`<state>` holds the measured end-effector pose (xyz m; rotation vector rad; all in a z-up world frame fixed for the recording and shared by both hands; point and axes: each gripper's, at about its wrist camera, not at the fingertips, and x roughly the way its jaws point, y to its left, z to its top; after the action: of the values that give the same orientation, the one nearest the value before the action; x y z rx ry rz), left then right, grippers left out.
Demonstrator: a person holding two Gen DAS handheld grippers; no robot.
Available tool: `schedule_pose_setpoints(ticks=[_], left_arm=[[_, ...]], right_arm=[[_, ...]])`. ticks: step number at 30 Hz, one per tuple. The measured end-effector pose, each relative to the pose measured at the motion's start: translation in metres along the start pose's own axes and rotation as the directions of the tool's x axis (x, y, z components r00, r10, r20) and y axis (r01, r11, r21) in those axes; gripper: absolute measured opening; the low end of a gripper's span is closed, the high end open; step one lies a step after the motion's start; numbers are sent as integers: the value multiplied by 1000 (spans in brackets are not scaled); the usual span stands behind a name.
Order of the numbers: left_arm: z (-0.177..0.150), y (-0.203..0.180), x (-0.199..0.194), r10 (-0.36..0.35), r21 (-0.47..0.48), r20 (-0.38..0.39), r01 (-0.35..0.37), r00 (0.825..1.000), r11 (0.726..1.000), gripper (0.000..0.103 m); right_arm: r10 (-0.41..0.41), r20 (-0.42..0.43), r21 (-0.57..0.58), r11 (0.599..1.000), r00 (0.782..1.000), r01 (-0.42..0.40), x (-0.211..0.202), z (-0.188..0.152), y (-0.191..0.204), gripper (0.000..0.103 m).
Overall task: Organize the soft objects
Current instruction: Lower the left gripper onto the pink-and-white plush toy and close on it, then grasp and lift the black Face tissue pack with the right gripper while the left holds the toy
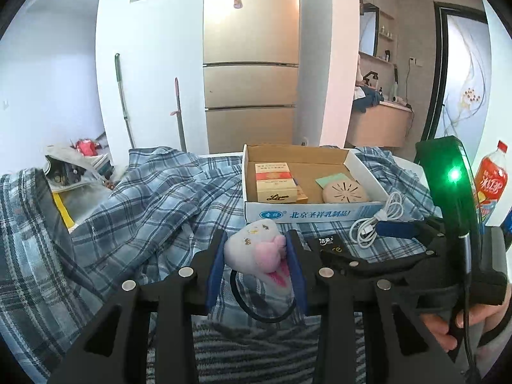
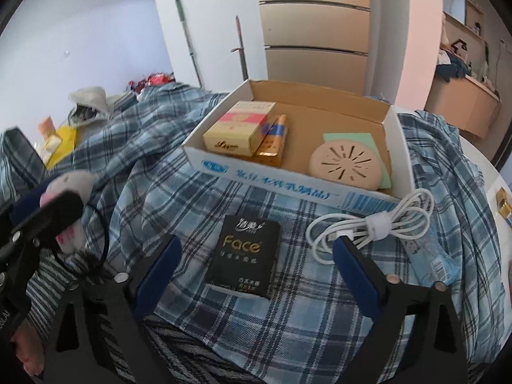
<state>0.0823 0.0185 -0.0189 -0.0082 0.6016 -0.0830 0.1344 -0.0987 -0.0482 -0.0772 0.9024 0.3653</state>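
Note:
My left gripper [image 1: 256, 251] is shut on a small grey-white plush toy [image 1: 252, 243] with pink parts and a black elastic loop, lifted above the blue plaid cloth [image 1: 153, 211]. The right wrist view shows the same toy [image 2: 68, 185] at the far left, between the left gripper's fingers. My right gripper [image 2: 256, 243] stands open over a black "Face" tissue pack [image 2: 244, 252] that lies flat on the plaid cloth. Its blue pads [image 2: 160, 268] are well clear of the pack's sides.
A shallow cardboard box [image 2: 288, 182] behind the pack holds cigarette cartons [image 2: 236, 131], a round beige disc [image 2: 347, 163] and a green pad. A coiled white cable [image 2: 374, 224] lies right of the pack. A red drink bottle [image 1: 491, 179] stands far right. Striped cloth [image 1: 272, 348] lies nearest.

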Motion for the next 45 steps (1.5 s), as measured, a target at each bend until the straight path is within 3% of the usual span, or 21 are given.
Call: schedule_pose_setpoints(ticks=[9,12,17,21,23,28,30,32,33,36,39,45], left_arm=[[-3,5,7,0,-30,-36,-1,999,1000,39],[-3,1,5,10,-14,-32,-11,999,1000,39],[-3,-1,4,12,-9,-24,-12,1000,1000,39],[-3,2,3,8,-20,-25,-9,1000,1000,39],[-3,2,2,7,-23,-25,-7,1000,1000,39],[-3,1,0,5,-15,-16,-6,1000,1000,39],[-2,0,-1,6,-13,-15,-6,1000,1000,39],[-2,0,-1,7,-15,-15,-7,1000,1000,39],[-2,0,-1,8,-15,-16,-8,1000,1000,39],[-3,0,0,12,-17,-19,-12,1000,1000,39],[-3,1,4,21,-21,-33,-21,999,1000,39],[-5,5,11,21,-35,-57,-23,998,999,39]], right_arm=[[-14,-42,-21,1000,999,13,13,-5,6,80],[-21,-50,-41,999,999,19,16,-6,9,71],[-4,-71,-49,999,998,0,18,-7,8,46],[-6,-62,-57,998,998,2,16,-7,8,42],[-17,-49,-57,998,999,14,13,-7,7,32],[-2,-48,-48,999,999,0,10,-6,2,31],[38,-61,-18,999,997,-39,10,-6,-1,36],[69,-44,21,997,997,-68,8,-5,-5,81],[60,-16,36,998,998,-60,5,-6,-7,84],[-1,15,2,1000,1000,1,2,-4,-2,84],[3,-22,-17,1000,1000,-3,10,-6,3,81],[-33,-91,-66,997,995,27,29,-9,9,61]])
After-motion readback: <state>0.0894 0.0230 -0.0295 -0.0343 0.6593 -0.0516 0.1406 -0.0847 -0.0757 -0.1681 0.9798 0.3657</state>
